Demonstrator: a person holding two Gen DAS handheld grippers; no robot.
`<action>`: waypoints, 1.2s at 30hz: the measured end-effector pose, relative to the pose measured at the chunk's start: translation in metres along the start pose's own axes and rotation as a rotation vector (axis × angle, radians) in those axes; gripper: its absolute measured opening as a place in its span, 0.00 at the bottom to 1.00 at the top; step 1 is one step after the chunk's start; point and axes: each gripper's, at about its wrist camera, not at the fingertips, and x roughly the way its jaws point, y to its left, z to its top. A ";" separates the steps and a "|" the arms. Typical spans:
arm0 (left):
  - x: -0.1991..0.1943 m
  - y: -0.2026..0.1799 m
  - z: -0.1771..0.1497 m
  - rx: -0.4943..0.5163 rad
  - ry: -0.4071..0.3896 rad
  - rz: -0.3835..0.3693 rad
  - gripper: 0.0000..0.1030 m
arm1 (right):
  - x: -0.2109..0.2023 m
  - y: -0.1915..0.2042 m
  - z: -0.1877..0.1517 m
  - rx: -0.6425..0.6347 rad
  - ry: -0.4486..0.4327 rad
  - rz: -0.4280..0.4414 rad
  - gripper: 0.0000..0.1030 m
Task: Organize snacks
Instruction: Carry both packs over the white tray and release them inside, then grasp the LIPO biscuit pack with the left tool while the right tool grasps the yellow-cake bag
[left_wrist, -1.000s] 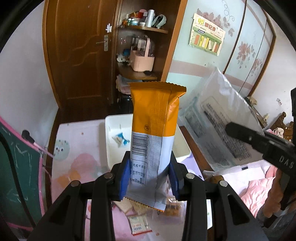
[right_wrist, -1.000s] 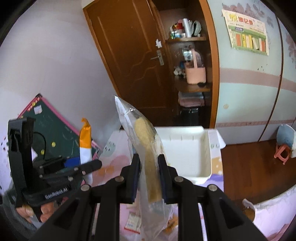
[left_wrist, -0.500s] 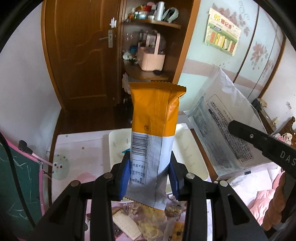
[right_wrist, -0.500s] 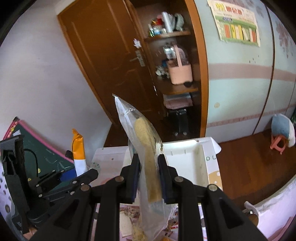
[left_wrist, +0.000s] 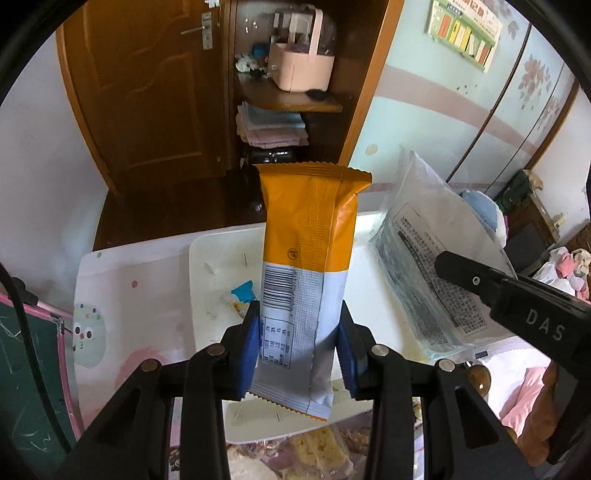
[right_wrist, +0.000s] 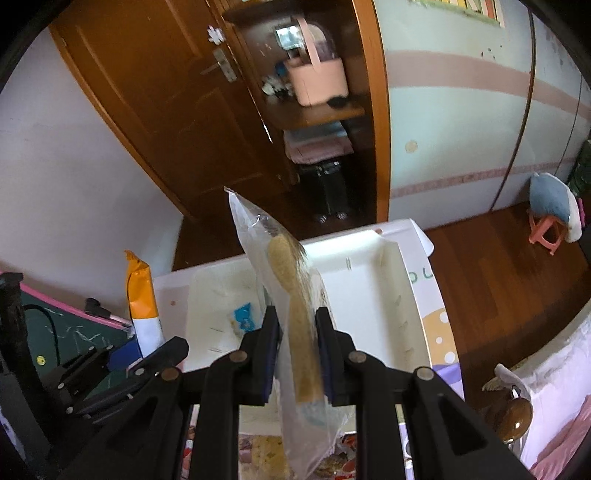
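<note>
door (left_wrist: 147, 92): brown wood | floor (right_wrist: 498, 258): wood | wardrobe (left_wrist: 443, 122): pale blue, floral

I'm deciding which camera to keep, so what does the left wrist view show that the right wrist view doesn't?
Only the left wrist view shows the barcode and printed back of the orange-and-white snack packet clamped in the left gripper, and the printed text on the clear bag.

Only the right wrist view shows the tan snack inside that clear bag, edge-on in the right gripper, plus the pink stool.

Both show the white bin with a small blue-wrapped item, and loose snacks on the table near the bin.
</note>
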 end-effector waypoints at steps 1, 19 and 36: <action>0.006 0.001 0.000 0.000 0.007 0.001 0.35 | 0.005 0.000 0.000 -0.003 0.008 -0.009 0.19; 0.031 0.008 -0.003 0.008 0.024 0.077 0.90 | 0.034 0.003 0.004 -0.034 0.052 -0.056 0.54; -0.019 0.002 -0.018 -0.033 -0.047 0.085 0.90 | -0.003 -0.001 -0.009 -0.030 0.052 -0.009 0.54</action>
